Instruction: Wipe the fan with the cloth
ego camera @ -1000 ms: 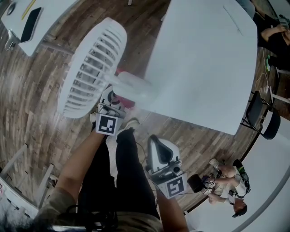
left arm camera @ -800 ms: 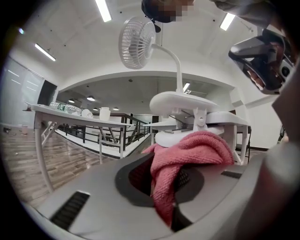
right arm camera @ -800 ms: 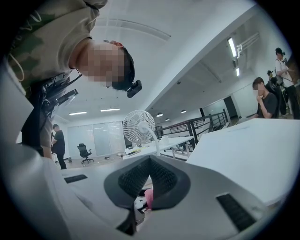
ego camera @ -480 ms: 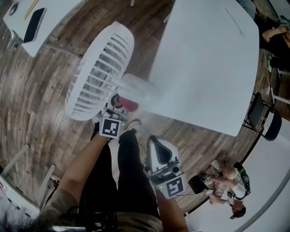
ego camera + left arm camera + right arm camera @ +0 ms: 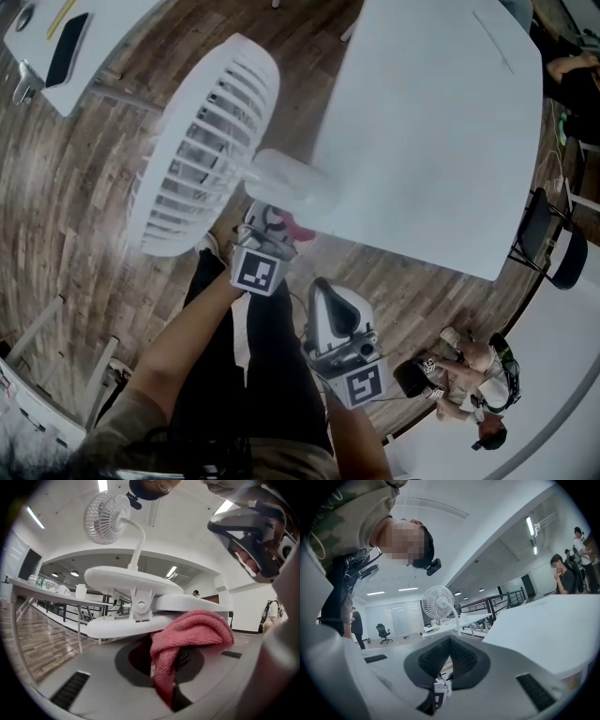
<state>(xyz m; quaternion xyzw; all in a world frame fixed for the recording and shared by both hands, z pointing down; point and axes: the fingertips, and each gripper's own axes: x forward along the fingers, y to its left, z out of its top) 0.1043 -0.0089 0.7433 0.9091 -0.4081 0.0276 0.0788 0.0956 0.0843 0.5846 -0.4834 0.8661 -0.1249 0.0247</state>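
Our left gripper (image 5: 269,223) has its jaws drawn nearly together on the red cloth (image 5: 190,632). A narrow fold runs down between the pads, and the rest bunches up above them. In the left gripper view the bunch lies against the underside of the fan's clamp base (image 5: 129,581), where the clamp bites the edge of the white table (image 5: 441,122). We cannot tell how firmly the cloth presses there. From the clamp a bent neck rises to the fan (image 5: 202,150), whose round grille hangs out over the wooden floor (image 5: 66,206), beside the table.

Compared with a second ago, we have carried the left gripper across the head view. It sat then under the lower rim of the grille. It now sits further right, below the clamp and close to the table edge. The cloth has come along with it, and a pink patch (image 5: 298,228) now peeks out beside the gripper. The grip looks as tight as before.

Our right gripper (image 5: 319,289) has kept its place, low in the head view near our legs and well apart from the fan. Its jaws are pressed together with nothing between them. Its own view looks across at the fan (image 5: 438,602) from a distance.
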